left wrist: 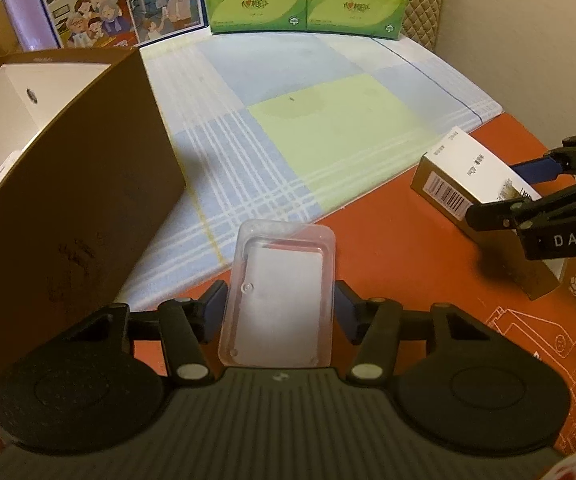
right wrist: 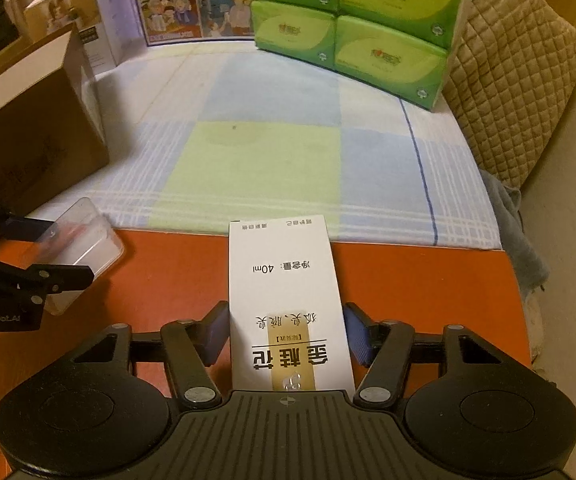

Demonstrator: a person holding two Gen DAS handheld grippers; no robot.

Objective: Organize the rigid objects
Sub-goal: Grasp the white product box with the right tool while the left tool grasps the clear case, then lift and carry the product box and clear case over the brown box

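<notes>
A clear plastic case lies on the orange surface, and my left gripper has a blue pad against each of its long sides. A white and gold carton printed "40ml" lies lengthwise between the pads of my right gripper, which press on its sides. In the left wrist view the same carton sits at the right with the right gripper around it. The right wrist view shows the clear case at the left, inside the left gripper.
An open brown cardboard box stands close on the left. A checked cloth covers the surface beyond the orange area. Green tissue packs and an illustrated carton line the back. A quilted cushion and grey cloth lie right.
</notes>
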